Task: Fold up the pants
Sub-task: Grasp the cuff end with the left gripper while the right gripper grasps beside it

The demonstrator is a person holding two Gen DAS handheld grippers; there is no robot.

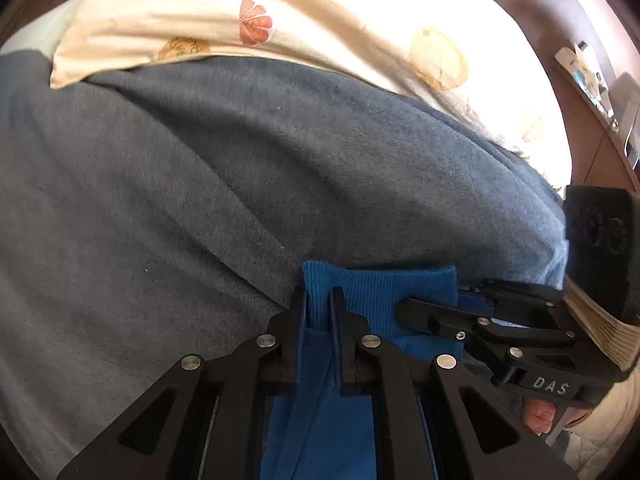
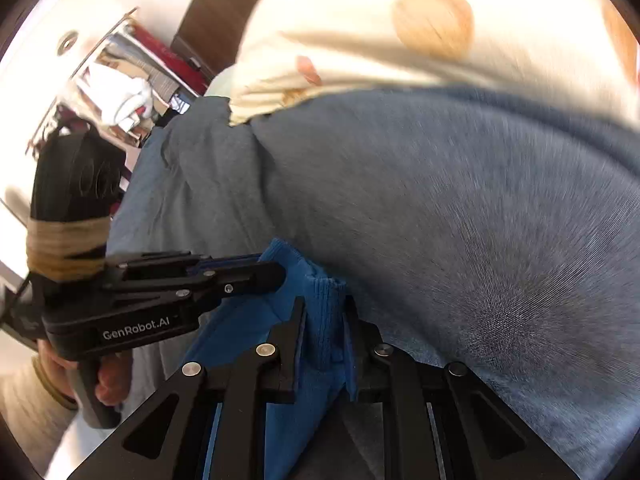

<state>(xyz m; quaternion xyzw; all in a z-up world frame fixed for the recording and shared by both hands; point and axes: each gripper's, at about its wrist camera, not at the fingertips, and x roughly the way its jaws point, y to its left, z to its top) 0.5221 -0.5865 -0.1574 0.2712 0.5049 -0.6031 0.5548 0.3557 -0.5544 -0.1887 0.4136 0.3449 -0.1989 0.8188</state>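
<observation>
Bright daylight, blown out to glare on the cream pillow [image 1: 320, 12] at the far side. Strong fisheye bending and dark vignette at every edge. Sharp in the left wrist view; smeared by motion blur in the right, worst across the grey blanket [image 2: 460, 200].

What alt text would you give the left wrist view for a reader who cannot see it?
The left gripper is shut on the ribbed cuff of the blue pants, with the right gripper gripping the same cuff from the right. Beneath lies a grey-blue blanket, with a cream fruit-print pillow behind.
</observation>
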